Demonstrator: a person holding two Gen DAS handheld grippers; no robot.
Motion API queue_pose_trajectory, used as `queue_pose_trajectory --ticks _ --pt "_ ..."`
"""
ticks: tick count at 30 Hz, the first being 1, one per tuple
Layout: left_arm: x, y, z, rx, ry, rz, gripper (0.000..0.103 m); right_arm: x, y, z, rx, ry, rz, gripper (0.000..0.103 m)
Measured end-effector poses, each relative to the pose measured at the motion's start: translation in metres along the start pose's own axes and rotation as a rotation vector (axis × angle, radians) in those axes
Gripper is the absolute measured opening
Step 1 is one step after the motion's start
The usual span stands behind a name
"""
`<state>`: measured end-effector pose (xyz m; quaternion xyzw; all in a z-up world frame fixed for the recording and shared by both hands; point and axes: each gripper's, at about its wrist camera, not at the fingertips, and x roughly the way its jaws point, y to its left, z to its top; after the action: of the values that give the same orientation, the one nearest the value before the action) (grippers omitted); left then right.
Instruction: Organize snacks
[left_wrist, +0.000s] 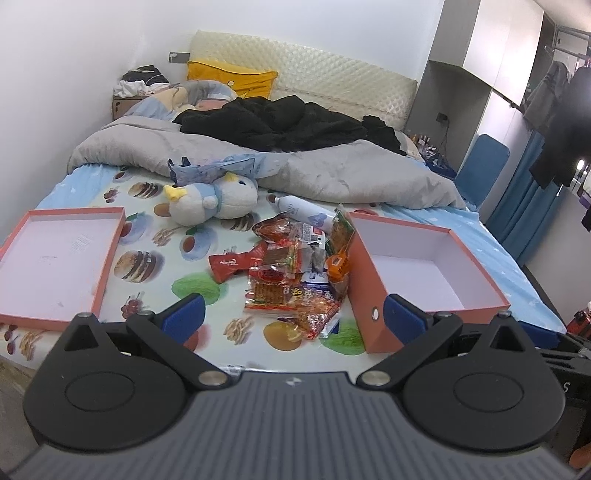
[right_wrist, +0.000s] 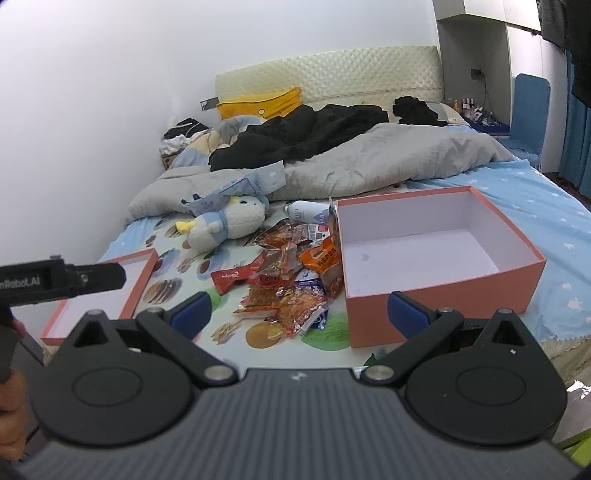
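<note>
The bed (left_wrist: 96, 177) carries everything, under a printed sheet with a grey duvet (left_wrist: 332, 170) bunched toward the headboard. Near its front edge, on the right, an open pink box (right_wrist: 439, 295) stands upright, its white inside bare. Its shallow lid (left_wrist: 55, 258) lies upturned at the front left edge, well apart from the box. Between them sits the snack pile (left_wrist: 295, 273): crinkled red, orange and clear packets heaped loosely, the right ones touching the box's left wall, a few leaning up against it. One long red packet (left_wrist: 227, 266) sticks out on the pile's left side. A plush duck (left_wrist: 218, 199) lies on its side behind the pile, and a white bottle (left_wrist: 299, 208) lies beside it, touching the pile's back edge.

The left gripper (left_wrist: 293, 310) hovers low over the front edge, pointing at the pile, its blue-padded jaws spread wide and holding nothing. The right gripper (right_wrist: 299, 308) is level with it, jaws likewise spread wide and bare, the right finger over the box's front wall. The left gripper's body shows at the left of the right wrist view, a hand (right_wrist: 11, 398) below it.
</note>
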<state>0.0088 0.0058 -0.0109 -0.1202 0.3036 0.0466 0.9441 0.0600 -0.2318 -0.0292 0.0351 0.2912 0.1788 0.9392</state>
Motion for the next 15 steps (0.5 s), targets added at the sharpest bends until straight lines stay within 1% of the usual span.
queue_pose_trajectory --ticks 4,11,15 --pt "0.002 0.002 -0.004 0.000 0.009 0.006 0.103 0.005 -0.001 -0.002 0.000 0.016 -0.007 0.103" --pt "0.010 0.005 -0.005 -0.004 0.021 0.015 0.103 0.008 -0.005 -0.003 0.007 0.011 -0.013 0.103" --pt "0.014 0.004 -0.006 0.001 0.036 0.014 0.103 0.010 -0.005 -0.003 -0.001 0.029 -0.017 0.103"
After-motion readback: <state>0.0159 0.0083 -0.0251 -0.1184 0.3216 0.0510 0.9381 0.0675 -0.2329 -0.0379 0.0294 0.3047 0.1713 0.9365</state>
